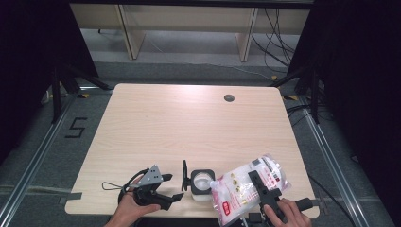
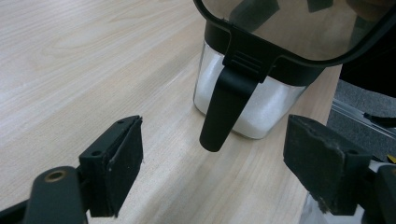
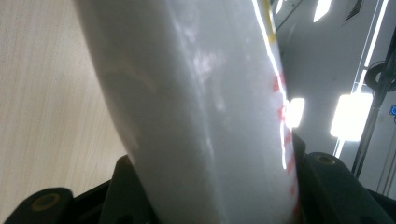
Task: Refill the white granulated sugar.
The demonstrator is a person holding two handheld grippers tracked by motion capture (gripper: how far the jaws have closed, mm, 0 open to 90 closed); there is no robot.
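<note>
The right tongs (image 1: 263, 190) pinched the tilted refill bag (image 1: 246, 187) over the open container (image 1: 202, 182) for pouring, while the left tongs (image 1: 163, 189) waited spread beside its raised lid (image 1: 185, 175).

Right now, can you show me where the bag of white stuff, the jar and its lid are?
Bag of white granules (image 1: 236, 189), high view, on its clear front.
Jar (image 2: 261, 112), left gripper view, on its glass wall.
Flip lid (image 2: 299, 23), left gripper view, on its clear open panel.

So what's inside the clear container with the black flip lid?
The container holds white granules, maybe sugar or salt, partway up its clear wall. Its black rim covers the top part, so the surface is hidden there.
</note>
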